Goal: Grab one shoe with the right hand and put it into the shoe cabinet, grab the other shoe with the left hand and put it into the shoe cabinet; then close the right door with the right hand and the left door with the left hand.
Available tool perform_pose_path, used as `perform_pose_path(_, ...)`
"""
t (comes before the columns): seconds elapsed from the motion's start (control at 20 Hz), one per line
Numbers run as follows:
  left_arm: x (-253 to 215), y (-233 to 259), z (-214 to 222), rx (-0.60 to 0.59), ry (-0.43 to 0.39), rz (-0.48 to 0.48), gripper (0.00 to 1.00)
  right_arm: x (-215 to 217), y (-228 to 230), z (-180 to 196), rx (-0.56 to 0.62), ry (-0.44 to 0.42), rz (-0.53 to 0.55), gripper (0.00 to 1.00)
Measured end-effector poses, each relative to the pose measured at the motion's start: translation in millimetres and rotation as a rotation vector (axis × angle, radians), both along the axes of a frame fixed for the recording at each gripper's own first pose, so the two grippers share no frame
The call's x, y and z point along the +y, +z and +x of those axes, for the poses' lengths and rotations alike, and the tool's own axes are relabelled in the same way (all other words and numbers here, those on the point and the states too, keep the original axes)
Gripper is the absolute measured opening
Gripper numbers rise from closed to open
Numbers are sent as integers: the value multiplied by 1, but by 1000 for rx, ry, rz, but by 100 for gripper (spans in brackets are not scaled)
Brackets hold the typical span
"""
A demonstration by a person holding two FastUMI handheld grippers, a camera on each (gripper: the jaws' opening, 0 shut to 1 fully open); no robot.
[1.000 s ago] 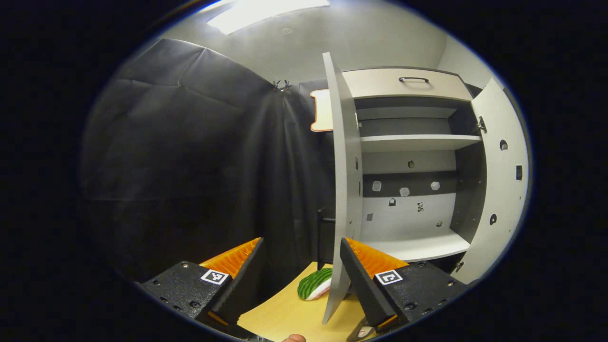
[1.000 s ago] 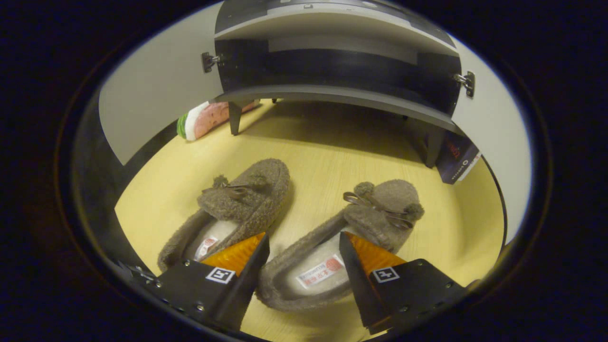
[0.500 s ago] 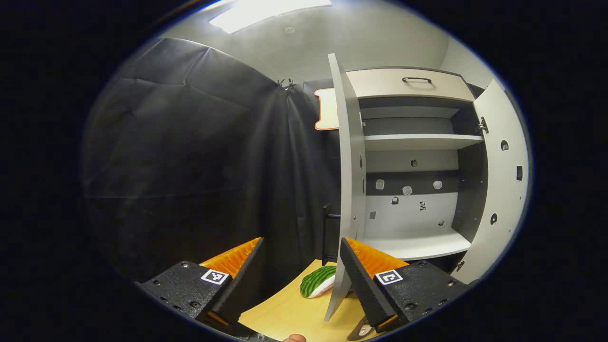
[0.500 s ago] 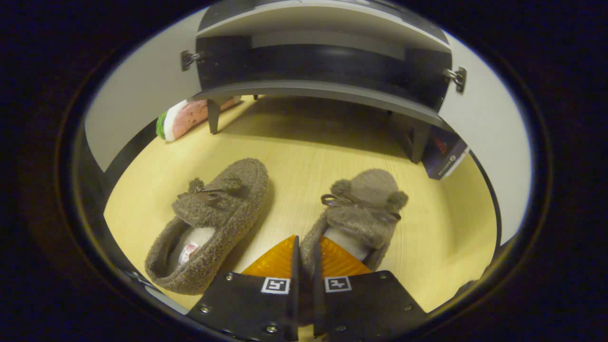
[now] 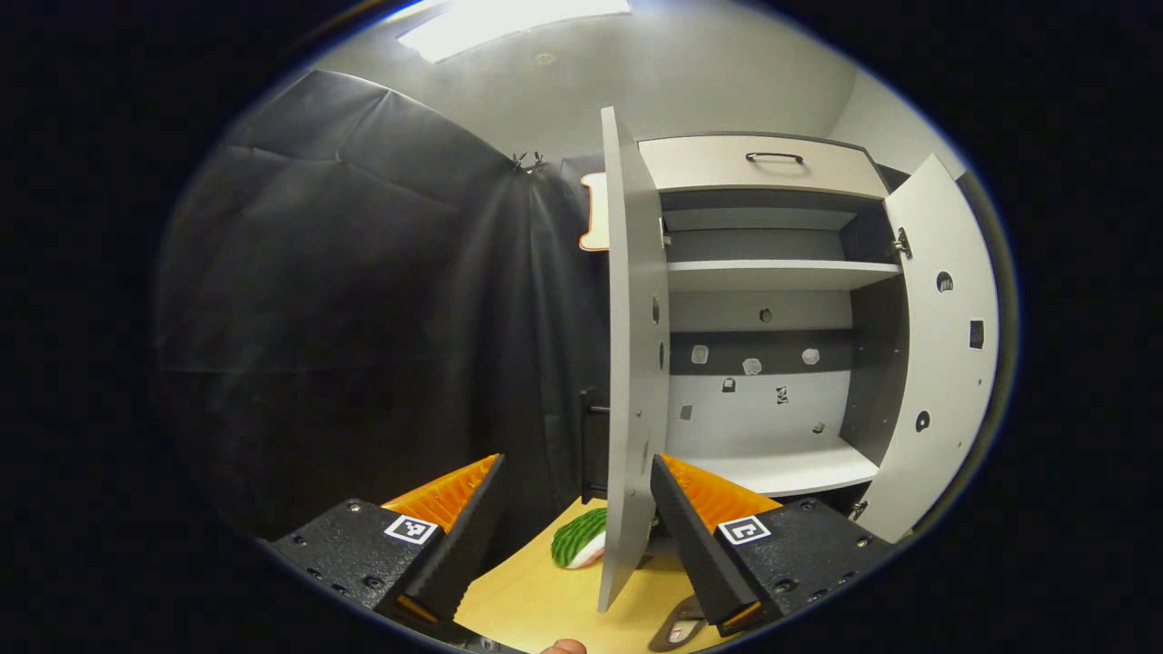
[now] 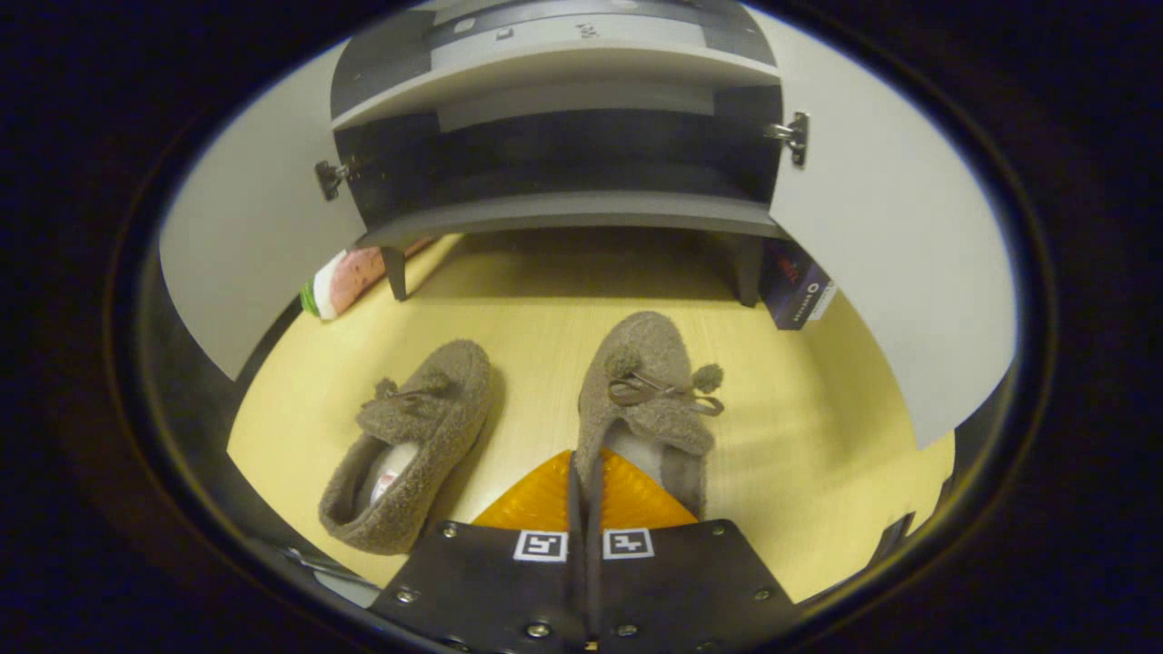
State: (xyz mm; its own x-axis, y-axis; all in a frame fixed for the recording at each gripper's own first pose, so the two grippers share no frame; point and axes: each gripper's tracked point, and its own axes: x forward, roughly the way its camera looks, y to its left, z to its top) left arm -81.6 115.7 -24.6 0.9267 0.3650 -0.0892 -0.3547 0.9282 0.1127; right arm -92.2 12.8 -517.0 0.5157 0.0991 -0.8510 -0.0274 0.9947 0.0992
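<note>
Two brown fuzzy shoes with bows lie on the yellow wooden floor before the shoe cabinet (image 6: pixel 563 213). My right gripper (image 6: pixel 586 477) is shut on the inner side rim of the right shoe (image 6: pixel 650 381), whose toe points at the cabinet. The left shoe (image 6: pixel 418 436) lies loose beside it. Both doors stand open: the left door (image 6: pixel 245 245) and the right door (image 6: pixel 890 272). In the left gripper view, my left gripper (image 5: pixel 577 481) hangs open and holds nothing, facing the left door's edge (image 5: pixel 627 363), the right door (image 5: pixel 936 363) and the bare bottom shelf (image 5: pixel 781 472).
A watermelon-slice toy (image 6: pixel 341 282) lies by the cabinet's left leg, also seen as the toy (image 5: pixel 577 549) past the door. A dark box (image 6: pixel 800 291) leans at the right leg. A drawer with a handle (image 5: pixel 772 163) tops the cabinet. Black cloth hangs at the left.
My right gripper shut on the right shoe's rim, and that shoe has since swung its toe toward the cabinet. The left gripper stayed open and shifted only slightly.
</note>
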Motion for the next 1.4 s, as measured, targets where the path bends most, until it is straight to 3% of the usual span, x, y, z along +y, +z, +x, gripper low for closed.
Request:
perform_pose_path(0.3,-20,-5,6,0,-58,-21,96,-20,60,15,-110,-67,56,0)
perform_pose_path(0.75,-39,-19,9,24,-89,-49,96,-17,219,101,-417,-73,173,0)
perform_pose_path(1.1,-24,-27,3,39,-23,-56,96,-12,293,205,-611,-46,141,0)
perform_pose_path(1.4,-1,-28,1,31,63,-38,96,-24,295,311,-648,-79,76,0)
